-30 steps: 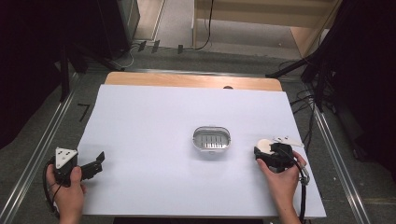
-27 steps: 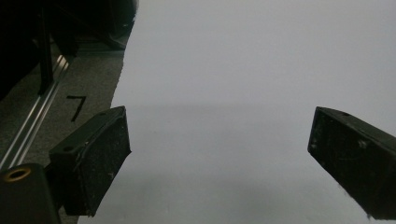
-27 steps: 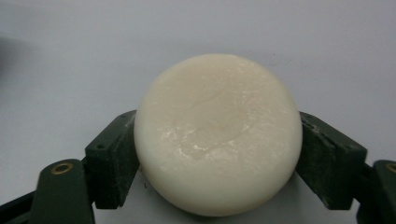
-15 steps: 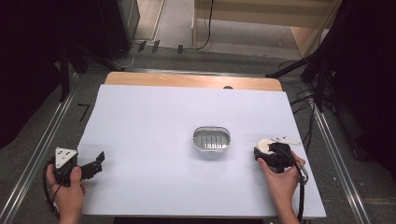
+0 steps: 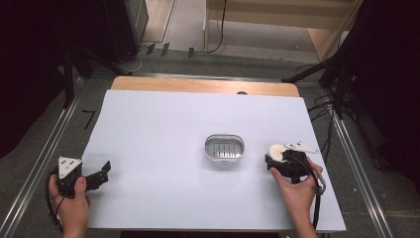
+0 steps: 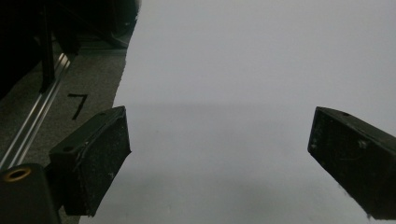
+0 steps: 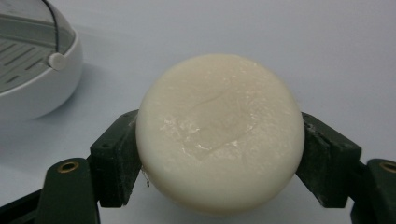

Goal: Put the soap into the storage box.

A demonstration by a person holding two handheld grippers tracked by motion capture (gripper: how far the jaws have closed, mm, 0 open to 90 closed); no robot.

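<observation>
1. The table (image 5: pixel 163 129), covered in white, takes up the middle of the high view. It bears a soap dish, a bar of soap and the two grippers.

2. The soap dish (image 5: pixel 224 148), a small oval tray with a slatted insert, sits just right of centre in the high view and at the upper left of the right gripper view (image 7: pixel 32 70). Its slats are bare, so the placing, as I judge the work, is not yet done.

3. The left gripper (image 5: pixel 96 173) rests at the lower left of the high view, held in the person's left hand (image 5: pixel 69 198). Its jaws stand wide apart with nothing but white tabletop between them, and it is well apart from the dish.

4. The right gripper (image 5: pixel 277 161) lies at the lower right of the high view, just right of the dish, and is clamped on the soap; its jaws have just been closing.

5. The soap (image 7: pixel 219 130), a round cream bar, fills the centre of the right gripper view with a black pad pressed on each flank. In the high view it shows as a pale disc (image 5: pixel 275 150) near the dish but apart from it.

6. Judged from this, the grasp is made; lifting the bar, carrying it leftward in the frame and setting it onto the slats remain.
</observation>
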